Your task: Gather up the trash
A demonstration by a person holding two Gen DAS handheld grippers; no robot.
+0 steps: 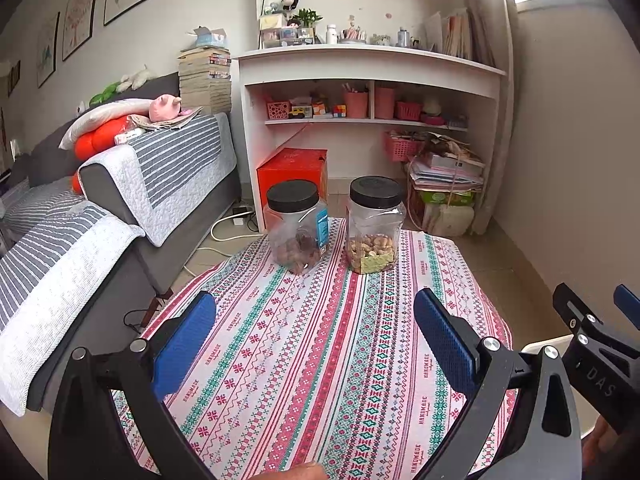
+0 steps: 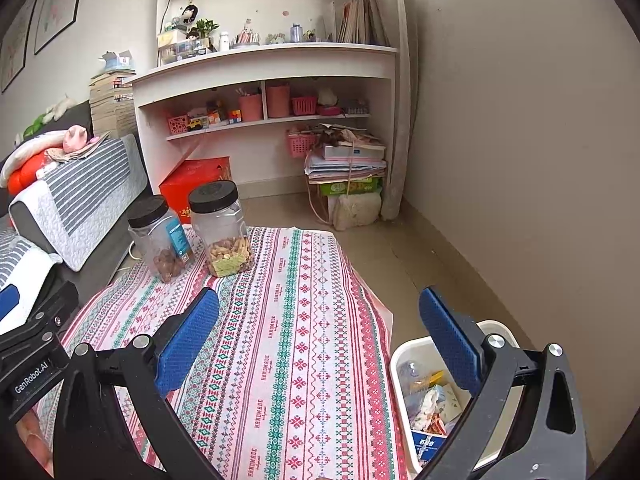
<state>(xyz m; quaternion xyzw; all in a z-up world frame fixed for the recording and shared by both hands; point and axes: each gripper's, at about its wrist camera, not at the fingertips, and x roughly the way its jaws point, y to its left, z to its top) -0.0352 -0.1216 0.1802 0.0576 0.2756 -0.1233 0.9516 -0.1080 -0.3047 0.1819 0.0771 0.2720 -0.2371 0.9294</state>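
A white trash bin (image 2: 396, 364) stands on the floor at the right of the table and holds several wrappers and crumpled papers (image 2: 430, 404). Its rim also shows in the left wrist view (image 1: 538, 346). My left gripper (image 1: 314, 340) is open and empty above the patterned tablecloth (image 1: 320, 360). My right gripper (image 2: 320, 336) is open and empty, its left finger over the cloth (image 2: 288, 340) and its right finger over the bin. No loose trash shows on the cloth.
Two clear jars with black lids stand at the table's far edge: one with brown nuts (image 1: 296, 228) (image 2: 160, 236), one with pale nuts (image 1: 374, 226) (image 2: 224, 230). A grey sofa (image 1: 120, 208) is at the left. A red box (image 1: 294, 170) and white shelves (image 1: 368, 64) stand behind.
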